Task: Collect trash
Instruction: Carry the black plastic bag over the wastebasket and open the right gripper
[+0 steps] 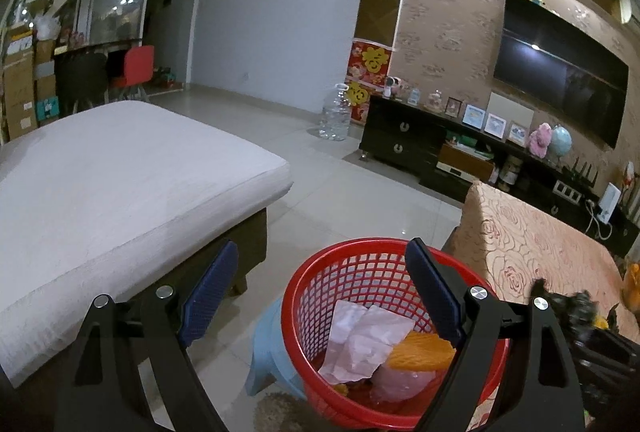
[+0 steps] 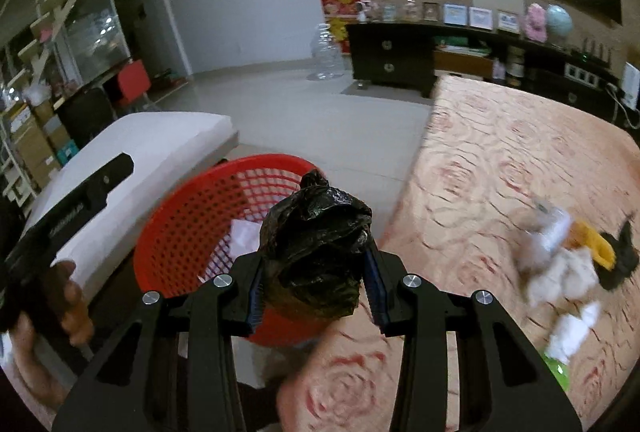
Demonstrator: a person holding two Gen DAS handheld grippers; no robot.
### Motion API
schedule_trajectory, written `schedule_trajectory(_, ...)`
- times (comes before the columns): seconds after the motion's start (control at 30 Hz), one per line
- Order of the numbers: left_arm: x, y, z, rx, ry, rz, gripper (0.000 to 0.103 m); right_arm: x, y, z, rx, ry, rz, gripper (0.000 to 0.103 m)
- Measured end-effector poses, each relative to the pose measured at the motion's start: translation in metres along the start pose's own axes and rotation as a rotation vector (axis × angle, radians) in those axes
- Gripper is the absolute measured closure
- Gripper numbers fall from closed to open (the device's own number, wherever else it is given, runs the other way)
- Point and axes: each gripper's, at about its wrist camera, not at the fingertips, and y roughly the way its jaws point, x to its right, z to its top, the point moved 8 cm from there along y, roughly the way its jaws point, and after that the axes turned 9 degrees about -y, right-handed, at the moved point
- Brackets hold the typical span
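We had the right hand-held gripper (image 2: 316,284) clamped on a crumpled black plastic bag (image 2: 316,252), its blue pads pressing the bundle from both sides so the loose film would not slip free while carried. The bag hung in front of the red mesh basket (image 2: 188,232), above its near rim and the edge of the rose-patterned worktop (image 2: 500,160), which we judged to be the last stretch before a drop into the basket.

Our left hand-held gripper (image 1: 320,296) was spread wide and held nothing; through its fingers we looked down into the basket (image 1: 360,252), where pale paper scraps (image 1: 368,344) and an orange piece (image 1: 420,352) already lay. We took it that this gripper waited beside the basket, clear of the opening, so the bag could fall unhindered. In the right wrist view, the hand (image 2: 48,312) carrying it showed at the left, near the white cushion (image 2: 160,148).

The basket sat on a light-blue stool (image 1: 272,352) between cushion and worktop, presumably to keep its mouth close to the cloth. More trash remained on the worktop: a blurred heap of white tissue, something yellow and a dark scrap (image 2: 568,264), well apart from the basket.
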Motion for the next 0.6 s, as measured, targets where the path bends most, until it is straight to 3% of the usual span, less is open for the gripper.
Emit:
schedule_trajectory(0.3, -0.012, 0.002, 0.002, -0.009, -0.038, -0.001, 0.021, -0.035, 0.034, 0.010, -0.035, -0.026, 0.077, 0.061)
schedule_trajectory(0.43, -0.013, 0.002, 0.001, -0.008, -0.033, -0.001, 0.021, -0.044, 0.040, 0.008, -0.045, -0.030, 0.100, 0.040)
schedule_trajectory(0.6, -0.012, 0.003, 0.000, -0.008, -0.021, 0.002, 0.021, -0.040, 0.032, 0.006, -0.031, -0.023, 0.084, 0.037)
